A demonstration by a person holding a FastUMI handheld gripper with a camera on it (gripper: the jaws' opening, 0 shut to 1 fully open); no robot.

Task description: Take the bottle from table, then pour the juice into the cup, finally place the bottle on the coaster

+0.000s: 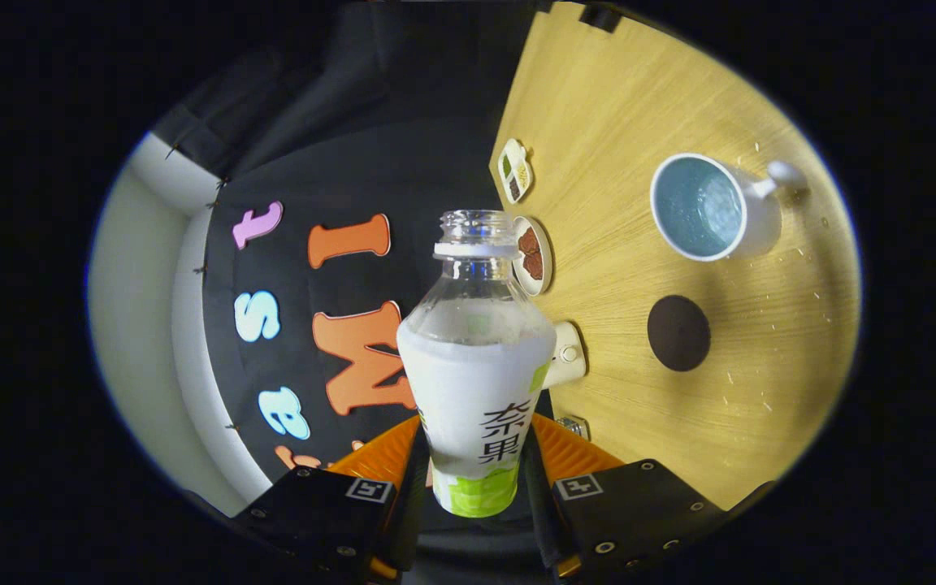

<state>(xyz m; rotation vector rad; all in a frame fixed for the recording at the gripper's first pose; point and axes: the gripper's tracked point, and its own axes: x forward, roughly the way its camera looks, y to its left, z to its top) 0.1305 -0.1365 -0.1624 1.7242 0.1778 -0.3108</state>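
My gripper is shut on a clear plastic bottle with a white and green label and no cap. Both fingers press on its lower body. The bottle's open neck points away from me, and the view is rolled so the wooden table stands to the right. A white mug with a pale blue inside lies on that table, well to the right of the bottle's mouth, handle turned away. A round dark coaster sits on the table near the mug, to the right of the bottle's shoulder.
Near the table's edge, just right of the bottle neck, sit a small round dish with brown food and a small divided tray. A white knobbed object peeks out behind the bottle. Black cloth and a pale wall lie to the left.
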